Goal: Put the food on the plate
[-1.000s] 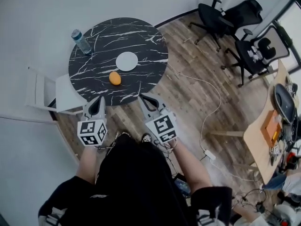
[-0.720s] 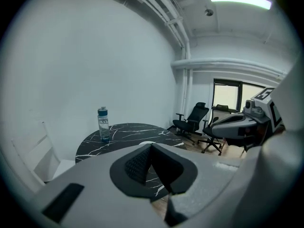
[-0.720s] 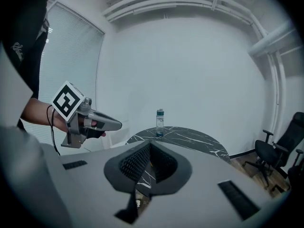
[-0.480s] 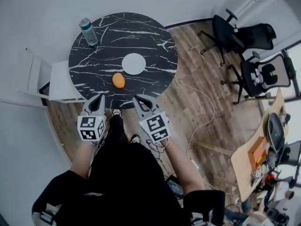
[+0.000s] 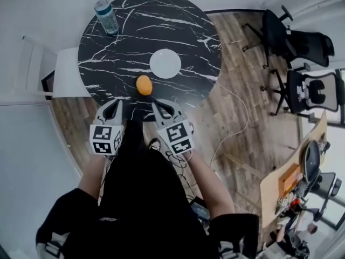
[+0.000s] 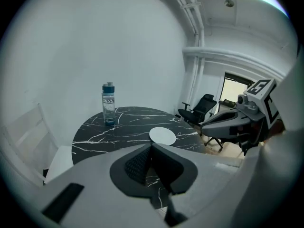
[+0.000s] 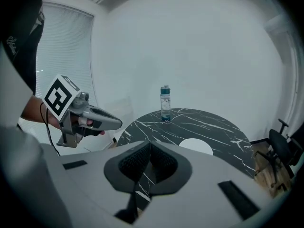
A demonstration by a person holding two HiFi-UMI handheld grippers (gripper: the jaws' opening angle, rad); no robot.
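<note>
An orange round piece of food (image 5: 144, 84) lies on the round black marble table (image 5: 178, 20), near its front edge. A white plate (image 5: 165, 63) sits just beyond it, empty; it also shows in the left gripper view (image 6: 162, 136) and the right gripper view (image 7: 195, 147). My left gripper (image 5: 112, 104) hovers at the table's near edge, left of the food, shut and empty. My right gripper (image 5: 159, 106) is close in front of the food, shut with nothing in it. Each gripper's own jaws hide the food in its view.
A water bottle (image 5: 107, 16) stands at the table's far left edge. A white chair (image 5: 38, 69) is left of the table. Black office chairs (image 5: 302, 42) stand at the right, a cable (image 5: 233, 120) runs over the wood floor, and a wooden desk (image 5: 283, 185) is at lower right.
Both grippers have moved forward and down to the table's near edge, closer to the food. The table has come nearer in the head view. Both jaws stayed shut.
</note>
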